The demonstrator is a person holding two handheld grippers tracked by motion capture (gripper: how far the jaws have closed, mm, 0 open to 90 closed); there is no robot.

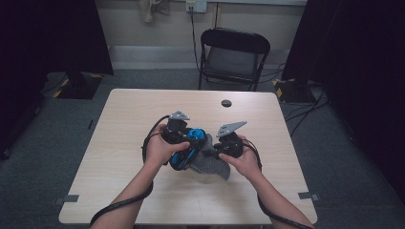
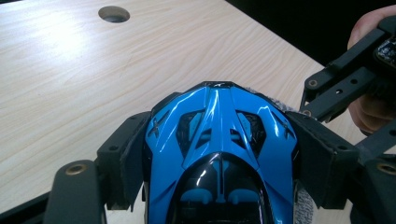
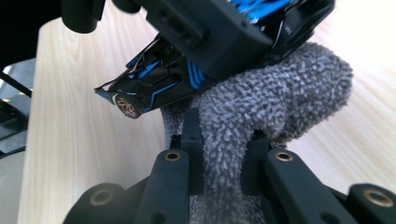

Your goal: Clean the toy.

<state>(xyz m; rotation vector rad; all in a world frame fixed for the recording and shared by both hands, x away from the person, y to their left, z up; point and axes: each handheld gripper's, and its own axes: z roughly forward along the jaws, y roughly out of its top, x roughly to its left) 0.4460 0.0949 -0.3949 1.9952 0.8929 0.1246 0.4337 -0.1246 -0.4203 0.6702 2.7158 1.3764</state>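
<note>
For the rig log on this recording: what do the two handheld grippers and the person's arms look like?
Both the left gripper and the right gripper are black, each topped by a grey three-cornered plate. Their jaws are matte black bars with brass-coloured rivets, seen close in the gripper views. A black cable trails from each gripper along the forearm. The forearms are bare, with no sleeves or gloves in view.

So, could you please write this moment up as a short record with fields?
work in hand: wiping a blue toy car with a grey cloth
left gripper: shut on the car's sides, car lifted above the table
right gripper: shut on a fold of the cloth, pressed against the car's underside
table extras: round hole near the far edge
behind table: black folding chair
</note>
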